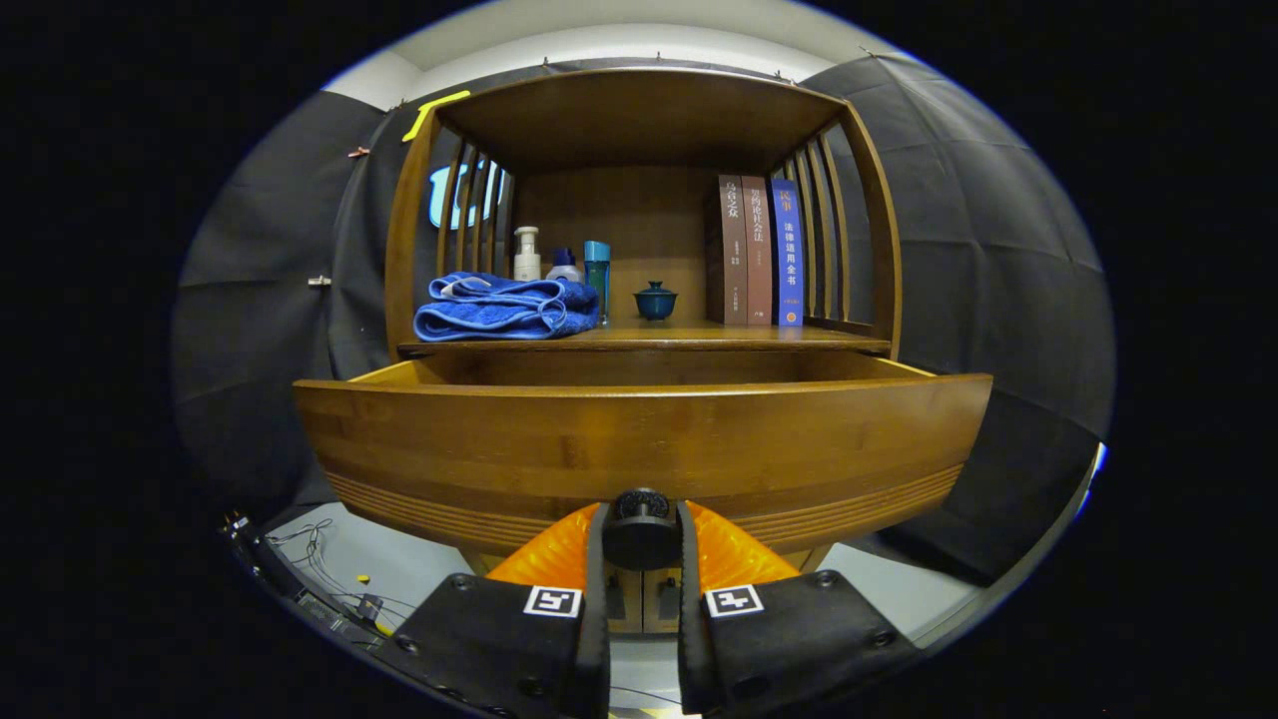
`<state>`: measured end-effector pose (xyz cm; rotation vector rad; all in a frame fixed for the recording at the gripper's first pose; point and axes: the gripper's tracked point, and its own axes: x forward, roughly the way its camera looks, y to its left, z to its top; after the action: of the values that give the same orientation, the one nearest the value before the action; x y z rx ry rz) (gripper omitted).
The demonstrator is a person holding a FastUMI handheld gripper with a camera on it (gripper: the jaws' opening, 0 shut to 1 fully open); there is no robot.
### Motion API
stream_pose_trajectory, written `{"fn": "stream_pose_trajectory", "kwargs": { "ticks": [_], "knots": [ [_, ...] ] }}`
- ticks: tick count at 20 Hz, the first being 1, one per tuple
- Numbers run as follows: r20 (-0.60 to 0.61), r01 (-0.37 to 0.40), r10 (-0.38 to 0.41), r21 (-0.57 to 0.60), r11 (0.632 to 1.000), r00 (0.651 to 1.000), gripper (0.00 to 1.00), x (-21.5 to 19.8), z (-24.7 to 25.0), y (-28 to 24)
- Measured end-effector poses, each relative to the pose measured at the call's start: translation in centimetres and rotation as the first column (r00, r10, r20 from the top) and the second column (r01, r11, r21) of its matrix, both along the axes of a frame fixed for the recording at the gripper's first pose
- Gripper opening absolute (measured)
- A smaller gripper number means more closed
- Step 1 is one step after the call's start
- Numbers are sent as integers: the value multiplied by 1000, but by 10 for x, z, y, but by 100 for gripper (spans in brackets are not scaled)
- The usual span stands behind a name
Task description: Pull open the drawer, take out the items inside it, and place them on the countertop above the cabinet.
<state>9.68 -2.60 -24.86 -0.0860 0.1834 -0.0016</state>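
One step looks done: the drawer [639,439] stands pulled out below the countertop [699,337], with the gripper [642,534] clamped on its knob [640,527]. Its contents are hidden behind the front, so unloading remains.

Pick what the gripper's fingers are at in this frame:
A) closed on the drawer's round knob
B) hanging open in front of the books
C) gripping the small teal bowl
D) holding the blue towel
A: the gripper has both fingers pressed on the dark round knob at the front of the pulled-out drawer.
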Motion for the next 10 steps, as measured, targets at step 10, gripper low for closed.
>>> {"fn": "stream_pose_trajectory", "kwargs": {
  "ticks": [10],
  "knots": [
    [-27, 2, -2, 7, 1000, 1000, 31, -32, -10, -1]
  ]
}}
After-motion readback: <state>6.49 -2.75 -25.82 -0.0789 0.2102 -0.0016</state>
